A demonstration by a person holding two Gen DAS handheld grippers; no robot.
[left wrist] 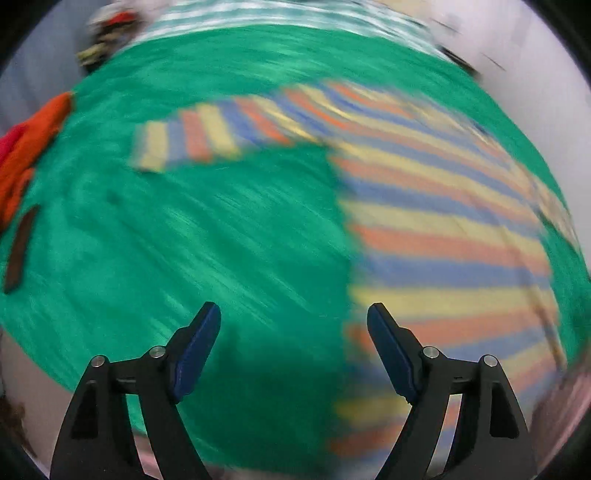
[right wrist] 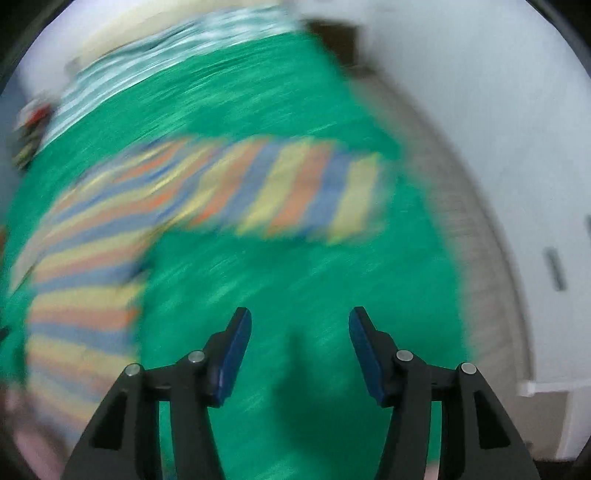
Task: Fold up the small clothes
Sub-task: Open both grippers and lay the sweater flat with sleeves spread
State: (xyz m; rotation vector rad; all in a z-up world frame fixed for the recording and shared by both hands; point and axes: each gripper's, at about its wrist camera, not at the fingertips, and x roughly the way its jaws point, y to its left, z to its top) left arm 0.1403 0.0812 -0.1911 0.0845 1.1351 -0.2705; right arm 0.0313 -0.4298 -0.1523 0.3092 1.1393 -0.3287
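A small shirt with yellow, orange and blue stripes (left wrist: 443, 236) lies flat on a green cloth (left wrist: 207, 229). Both views are blurred by motion. In the left wrist view the shirt's body fills the right side and one sleeve (left wrist: 192, 140) reaches left. My left gripper (left wrist: 293, 314) is open and empty above the green cloth, just left of the shirt's edge. In the right wrist view the shirt (right wrist: 85, 258) lies at the left and its other sleeve (right wrist: 306, 192) reaches right. My right gripper (right wrist: 300, 319) is open and empty above the green cloth (right wrist: 314, 280), below that sleeve.
Orange and red clothes (left wrist: 26, 155) lie at the left edge of the green cloth. A green and white striped cloth (left wrist: 280, 14) lies at the far end. A dark flat object (left wrist: 20, 251) lies near the left edge. A pale wall (right wrist: 498, 129) stands to the right.
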